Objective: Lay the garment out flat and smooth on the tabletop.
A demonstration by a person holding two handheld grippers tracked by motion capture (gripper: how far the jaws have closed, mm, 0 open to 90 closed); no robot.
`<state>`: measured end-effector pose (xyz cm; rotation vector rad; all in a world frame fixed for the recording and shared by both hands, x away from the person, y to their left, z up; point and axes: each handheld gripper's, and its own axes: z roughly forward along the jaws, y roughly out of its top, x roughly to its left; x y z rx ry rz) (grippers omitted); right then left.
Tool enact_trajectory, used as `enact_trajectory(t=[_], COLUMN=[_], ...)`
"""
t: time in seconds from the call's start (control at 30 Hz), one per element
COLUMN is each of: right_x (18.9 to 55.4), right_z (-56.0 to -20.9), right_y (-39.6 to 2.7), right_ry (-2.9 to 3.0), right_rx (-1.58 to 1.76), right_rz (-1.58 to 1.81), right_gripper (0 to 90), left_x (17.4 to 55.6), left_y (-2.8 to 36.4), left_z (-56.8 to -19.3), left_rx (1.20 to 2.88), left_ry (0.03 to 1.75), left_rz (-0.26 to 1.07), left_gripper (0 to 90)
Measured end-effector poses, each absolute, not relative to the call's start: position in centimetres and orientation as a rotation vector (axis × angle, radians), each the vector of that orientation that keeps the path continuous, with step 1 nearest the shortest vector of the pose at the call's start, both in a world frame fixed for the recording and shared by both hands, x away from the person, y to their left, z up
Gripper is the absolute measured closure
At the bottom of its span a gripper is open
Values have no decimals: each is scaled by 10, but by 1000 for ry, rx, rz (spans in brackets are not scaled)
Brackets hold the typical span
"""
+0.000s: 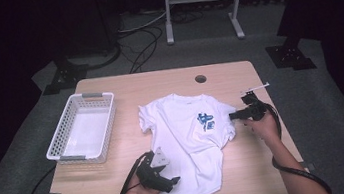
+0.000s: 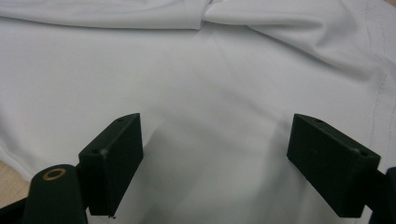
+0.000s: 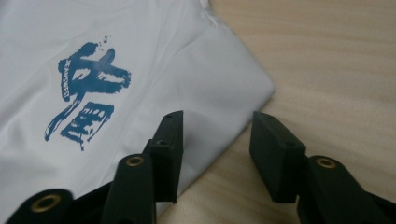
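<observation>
Shirt (image 1: 188, 140) hem under left gripper (image 1: 167, 184).

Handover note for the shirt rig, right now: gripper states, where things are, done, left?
Left gripper: open, over the T-shirt near its hem, holding nothing.
Right gripper: open, at the sleeve edge, not pinching it.
T-shirt: lying print up on the table, creased, unfolded.
Basket: at the table's left, nothing in it.
Done: no fold visible.
Left: probably grasp and fold, maybe into the basket.

White T-shirt (image 3: 154, 88), blue brush-style print (image 3: 86, 88), sleeve hem lying flat on wooden table (image 3: 336, 70). Right tongs (image 3: 215, 149) parted, straddling sleeve edge, pads clear.
</observation>
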<state>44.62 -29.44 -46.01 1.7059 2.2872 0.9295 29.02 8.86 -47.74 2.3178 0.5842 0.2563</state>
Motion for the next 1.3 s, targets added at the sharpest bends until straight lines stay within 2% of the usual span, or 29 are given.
enact_trajectory(t=[0.1,0.3,0.37,0.6,0.87,1.07,1.2,1.3], right_x=[449,452,453,452,447,441,432,426], right_z=[-459,-459,-459,-447,-410,-387,-391,-408], right_y=[-291,-283,-283,-279,-254,-207,-163,-132], right_ry=[2287,2292,2296,2292,2306,2391,2509,2755], right_rx=[1689,1665,1691,1676,1528,1337,1196,1136], right_rz=[893,831,842,878,937,982,978,988], right_gripper=[615,824,866,876,878,878,872,790], left_x=[290,289,289,288,288,286,286,286], left_y=[88,87,88,89,89,90,91,91], left_z=[-477,-478,-479,-479,-479,-479,-479,-479], left_rx=[2317,2311,2302,2302,2304,2301,2300,2295], left_ry=[587,585,589,588,586,588,585,585], left_rz=[258,258,261,262,261,259,261,264], left_gripper=[179,179,179,179,179,179,179,179])
